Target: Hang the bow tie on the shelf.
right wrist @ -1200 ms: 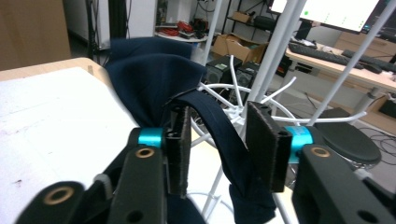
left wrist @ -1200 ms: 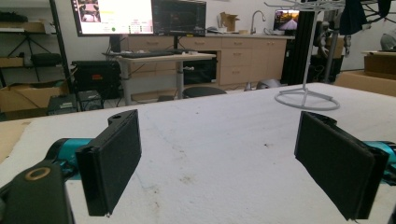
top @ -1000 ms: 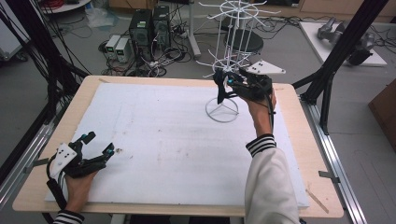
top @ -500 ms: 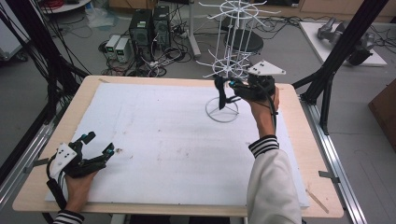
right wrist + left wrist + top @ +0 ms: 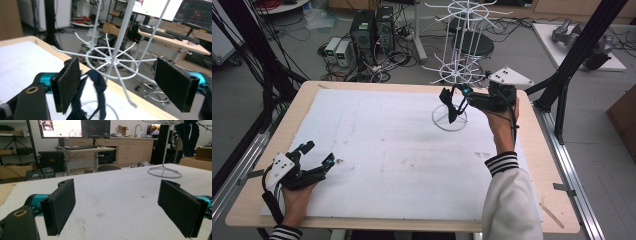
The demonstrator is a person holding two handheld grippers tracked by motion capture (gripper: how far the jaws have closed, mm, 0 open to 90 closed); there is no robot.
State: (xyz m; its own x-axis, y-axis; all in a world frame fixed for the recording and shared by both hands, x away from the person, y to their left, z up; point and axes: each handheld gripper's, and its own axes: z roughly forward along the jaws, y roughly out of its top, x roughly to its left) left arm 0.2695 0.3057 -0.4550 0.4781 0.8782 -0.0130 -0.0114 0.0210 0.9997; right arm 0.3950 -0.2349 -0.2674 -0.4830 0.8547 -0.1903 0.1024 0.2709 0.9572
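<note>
Near the table's front left corner, the left gripper point(image 5: 319, 167) is resting low over the white sheet point(image 5: 387, 150) that covers the table point(image 5: 272, 135), its jaws standing wide apart with nothing between them, as the left gripper view confirms. Moving rightward across the bare sheet, the white wire rack point(image 5: 451, 75) is standing by the table's far edge, right of centre, on its ring base point(image 5: 449, 120). A dark strap point(image 5: 448, 105) is hanging from one of the rack's lower hooks, just in front of the right gripper point(image 5: 451, 102); in the right gripper view that strap point(image 5: 96, 85) is draping beside the left jaw, the jaws spread and not pinching it. It is looking like soft, light, limp fabric, likely to sag and slide off a hook easily, so a firm pinch on its flat upper loop would suit. The thin rack is probably tipping easily if tugged.
</note>
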